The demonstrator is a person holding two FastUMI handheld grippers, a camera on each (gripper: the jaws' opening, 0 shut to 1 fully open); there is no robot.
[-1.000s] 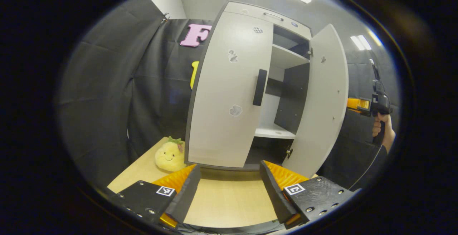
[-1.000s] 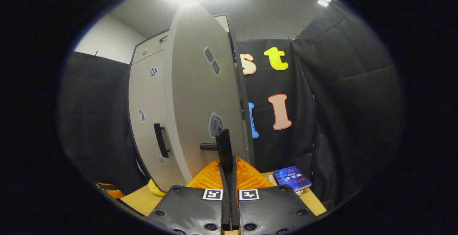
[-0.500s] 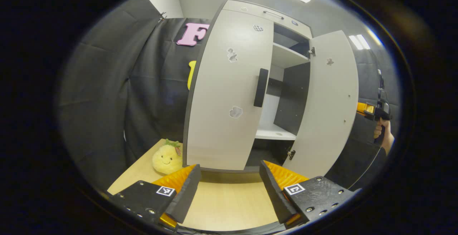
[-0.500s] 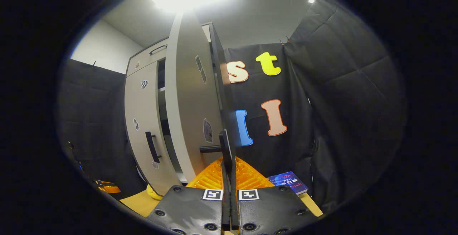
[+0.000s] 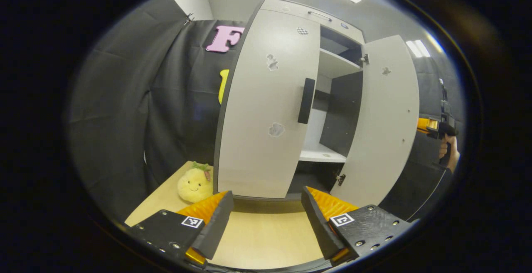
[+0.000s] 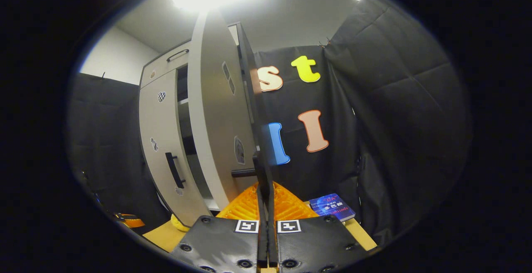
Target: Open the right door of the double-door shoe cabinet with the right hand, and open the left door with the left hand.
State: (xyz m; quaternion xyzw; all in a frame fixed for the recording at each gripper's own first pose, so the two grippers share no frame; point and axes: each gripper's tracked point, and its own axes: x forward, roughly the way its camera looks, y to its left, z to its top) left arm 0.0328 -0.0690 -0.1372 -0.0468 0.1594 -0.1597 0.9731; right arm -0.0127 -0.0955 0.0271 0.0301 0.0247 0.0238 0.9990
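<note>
Shoe cabinet [image 5: 291,11], centre, on table [image 5: 266,235]. Right door [image 5: 382,119] swung open, 3 o'clock; left door [image 5: 266,111] closed. Right gripper [image 6: 262,169] clamped on right door handle [image 6: 245,173]. Left gripper [image 5: 266,200] spread wide, empty, 6 o'clock. Plush toy [image 5: 194,185], 8 o'clock.

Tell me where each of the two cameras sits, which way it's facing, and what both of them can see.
Left gripper view: rides the left gripper, jaws apart, facing the cabinet front: closed left door, swung-out right door, plush toy; far right, a hand holds the other gripper.
Right gripper view: rides the right gripper, at the right door's edge, shut on its handle; a book lies on the table.
Shared: both doors and the left door's handle.
</note>
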